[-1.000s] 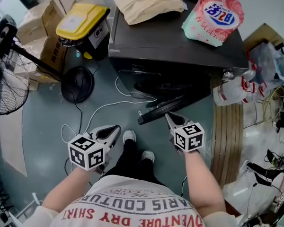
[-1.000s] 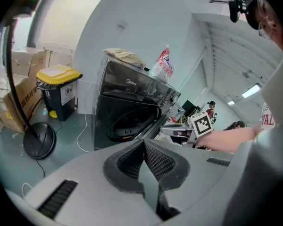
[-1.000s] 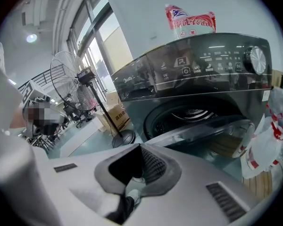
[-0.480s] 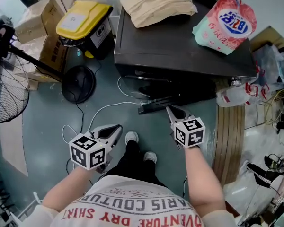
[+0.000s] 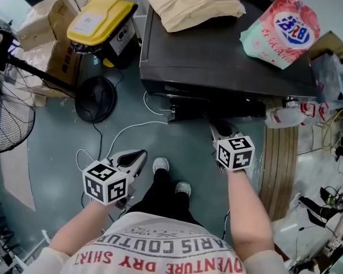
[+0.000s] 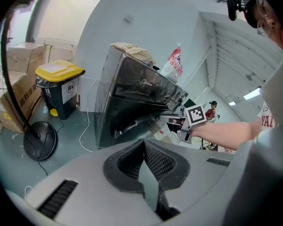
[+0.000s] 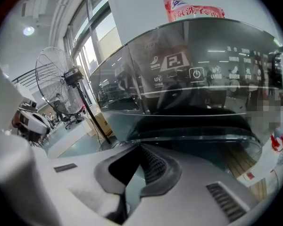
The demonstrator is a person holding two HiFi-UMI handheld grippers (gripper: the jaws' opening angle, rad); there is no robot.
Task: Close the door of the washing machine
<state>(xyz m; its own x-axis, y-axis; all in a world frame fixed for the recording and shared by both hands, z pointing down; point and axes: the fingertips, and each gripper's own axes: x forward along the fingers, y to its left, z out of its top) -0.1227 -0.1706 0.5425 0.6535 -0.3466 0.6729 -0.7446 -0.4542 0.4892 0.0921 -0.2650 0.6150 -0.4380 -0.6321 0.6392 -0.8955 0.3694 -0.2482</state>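
The black washing machine [image 5: 217,56] stands straight ahead, its front door [image 5: 217,112] swung almost flat against the machine's front. My right gripper [image 5: 217,128] is shut with nothing in it, and its tips rest against the door's outer face. In the right gripper view the glossy door [image 7: 193,133] and the control panel fill the frame just beyond the jaws [image 7: 140,148]. My left gripper [image 5: 140,154] hangs low over the floor, left of the machine, shut and empty. In the left gripper view the machine [image 6: 132,98] is seen from its side.
A detergent bag [image 5: 283,27] and folded beige cloth [image 5: 194,1] lie on the machine. A yellow-lidded bin [image 5: 100,21], cardboard boxes [image 5: 43,21] and a standing fan [image 5: 6,113] with round base [image 5: 94,99] are to the left. A white cable [image 5: 120,133] crosses the floor; wooden planks [image 5: 280,158] and bags lie to the right.
The door has swung from well ajar to almost flat against the machine. My right gripper has moved forward with it. The left gripper has barely moved.
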